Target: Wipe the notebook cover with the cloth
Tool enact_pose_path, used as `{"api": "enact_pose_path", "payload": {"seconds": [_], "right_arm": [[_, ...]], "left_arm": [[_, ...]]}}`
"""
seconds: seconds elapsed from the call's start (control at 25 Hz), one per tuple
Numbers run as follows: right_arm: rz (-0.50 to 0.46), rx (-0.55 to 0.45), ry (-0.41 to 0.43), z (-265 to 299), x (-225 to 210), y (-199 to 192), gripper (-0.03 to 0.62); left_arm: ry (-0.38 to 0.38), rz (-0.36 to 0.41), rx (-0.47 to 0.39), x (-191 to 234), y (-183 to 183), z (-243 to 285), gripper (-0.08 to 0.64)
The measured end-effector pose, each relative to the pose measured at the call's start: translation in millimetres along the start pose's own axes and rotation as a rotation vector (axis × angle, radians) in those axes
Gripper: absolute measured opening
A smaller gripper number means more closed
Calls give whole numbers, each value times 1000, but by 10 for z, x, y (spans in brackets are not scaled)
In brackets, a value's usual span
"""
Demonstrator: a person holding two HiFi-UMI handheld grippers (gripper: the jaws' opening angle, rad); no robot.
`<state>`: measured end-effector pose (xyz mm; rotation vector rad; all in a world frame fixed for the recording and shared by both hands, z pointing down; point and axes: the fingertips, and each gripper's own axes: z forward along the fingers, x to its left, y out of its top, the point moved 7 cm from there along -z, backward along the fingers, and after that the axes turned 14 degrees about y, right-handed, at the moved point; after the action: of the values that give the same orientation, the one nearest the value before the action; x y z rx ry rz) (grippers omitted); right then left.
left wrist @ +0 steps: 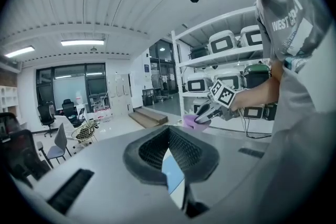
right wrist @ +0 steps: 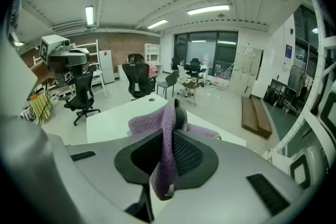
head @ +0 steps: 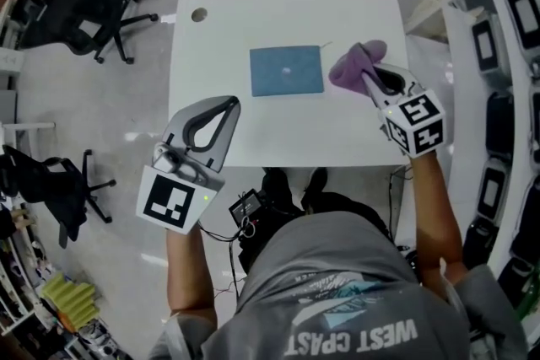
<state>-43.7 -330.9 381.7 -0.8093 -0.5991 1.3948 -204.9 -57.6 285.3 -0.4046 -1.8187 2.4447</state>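
A blue notebook (head: 287,70) lies flat near the middle of the white table (head: 253,131). Just right of it, a purple cloth (head: 354,65) hangs from my right gripper (head: 365,75), which is shut on it above the table. In the right gripper view the cloth (right wrist: 167,149) runs between the black pads (right wrist: 191,155) and bunches beyond them. My left gripper (head: 233,103) hovers over the table's front left part, apart from the notebook, its fingertips together and holding nothing. The left gripper view shows a sliver of notebook (left wrist: 170,165) through the left gripper (left wrist: 169,134), and the right gripper (left wrist: 203,115) with the cloth.
The table has a round cable hole (head: 199,14) at its back left corner. Black office chairs (head: 80,0) stand on the floor to the left. Shelves with white boxes (head: 498,55) run along the right side, close to the table's right edge.
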Motion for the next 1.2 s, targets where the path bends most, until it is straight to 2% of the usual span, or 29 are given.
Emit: {"api": "enact_pose_path", "payload": {"seconds": [0.24,0.52,1.0,1.2], "right_arm": [[-78,-85,-22,-505,134,275,66],[-144,-165,-72,-1129,329,418,66],[-193,-224,-166,-1908,538,160,66],[-164,-234,-200,-2131,668,32,64]], "left_arm": [[13,39,-35,-131,237,-100,2],[11,77,-76,-358,478,-199,2],[-15,121,-99,-773,673,-290,2],[-12,131,-111,-862,713,-398,2]]}}
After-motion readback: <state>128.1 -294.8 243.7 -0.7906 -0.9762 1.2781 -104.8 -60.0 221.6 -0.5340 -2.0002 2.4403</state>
